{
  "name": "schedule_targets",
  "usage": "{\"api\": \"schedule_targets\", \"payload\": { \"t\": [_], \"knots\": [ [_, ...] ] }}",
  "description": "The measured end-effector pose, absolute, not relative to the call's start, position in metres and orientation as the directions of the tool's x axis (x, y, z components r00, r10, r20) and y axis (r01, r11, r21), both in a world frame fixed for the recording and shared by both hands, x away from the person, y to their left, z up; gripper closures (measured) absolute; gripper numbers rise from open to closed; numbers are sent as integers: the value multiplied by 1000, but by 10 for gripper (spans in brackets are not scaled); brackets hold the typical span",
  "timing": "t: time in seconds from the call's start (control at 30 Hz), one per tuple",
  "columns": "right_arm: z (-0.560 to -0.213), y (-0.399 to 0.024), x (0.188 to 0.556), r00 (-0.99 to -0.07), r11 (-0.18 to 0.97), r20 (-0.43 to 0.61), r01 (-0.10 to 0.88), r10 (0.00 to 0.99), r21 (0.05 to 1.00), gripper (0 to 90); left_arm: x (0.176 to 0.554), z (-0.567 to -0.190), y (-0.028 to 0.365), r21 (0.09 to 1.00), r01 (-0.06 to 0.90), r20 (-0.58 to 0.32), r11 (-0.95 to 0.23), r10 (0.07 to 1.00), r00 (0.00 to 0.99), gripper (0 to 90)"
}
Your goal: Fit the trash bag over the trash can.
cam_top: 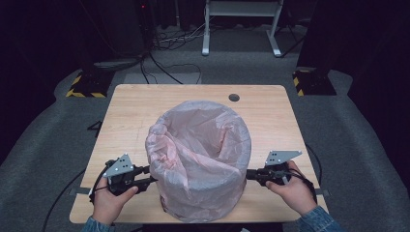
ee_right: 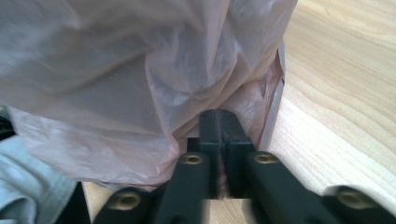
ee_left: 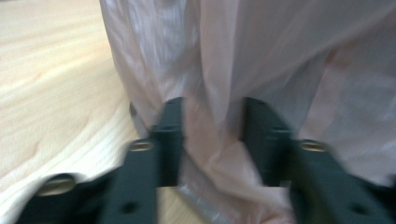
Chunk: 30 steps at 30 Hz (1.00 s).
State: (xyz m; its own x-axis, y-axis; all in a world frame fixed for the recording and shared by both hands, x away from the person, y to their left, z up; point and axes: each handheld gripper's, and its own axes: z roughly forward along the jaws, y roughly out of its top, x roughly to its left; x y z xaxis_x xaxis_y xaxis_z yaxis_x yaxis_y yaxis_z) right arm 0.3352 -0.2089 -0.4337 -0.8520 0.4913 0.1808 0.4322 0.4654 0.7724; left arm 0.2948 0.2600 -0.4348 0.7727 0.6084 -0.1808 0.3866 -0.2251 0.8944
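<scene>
A round bin lined with a thin pink plastic bag point(cam_top: 198, 145) stands on the wooden table point(cam_top: 130, 106), towards its near edge. The bag hangs loosely over the rim and down the outside. My left gripper point(cam_top: 151, 175) points at the bin's left side, low down. In the left gripper view its jaws stand apart point(ee_left: 212, 126) with a fold of the bag point(ee_left: 219, 70) between them, the pads not pressing it. My right gripper point(cam_top: 249, 174) points at the bin's right side. Its jaws are together point(ee_right: 219, 135), with a sliver of pink bag point(ee_right: 116, 84) pinched between them.
The bin's grey wall point(ee_right: 275, 107) shows under the bag's hem. A dark cable hole point(cam_top: 234, 97) sits near the table's far edge. Beyond the table are floor cables, a white desk frame point(cam_top: 240, 24) and yellow-black striped bases point(cam_top: 87, 87). Bare wood lies either side of the bin.
</scene>
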Motion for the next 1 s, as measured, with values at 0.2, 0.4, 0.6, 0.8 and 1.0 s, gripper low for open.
{"api": "schedule_targets", "payload": {
  "t": [0.2, 0.4, 0.6, 0.8, 1.0],
  "knots": [
    [-415, -221, 333, -832, 390, 146, 396, 535, 831, 397, 285, -426, 271, 914, 360, -170, -189, 627, 761, 336],
    [-392, -234, 335, -823, 332, 143, 372, 550, 867, 327, 277, -422, 282, 918, 346, -138, -195, 661, 737, 276],
    [-367, -239, 338, -830, 317, 107, 324, 548, 891, 315, 270, -427, 287, 906, 362, -122, -222, 680, 723, 242],
    [-338, -237, 343, -841, 303, 86, 287, 535, 909, 295, 260, -432, 292, 895, 375, -107, -241, 700, 706, 232],
    [-313, -227, 349, -856, 304, 63, 249, 512, 920, 294, 251, -437, 301, 884, 395, -102, -248, 723, 683, 231]
  ]
}}
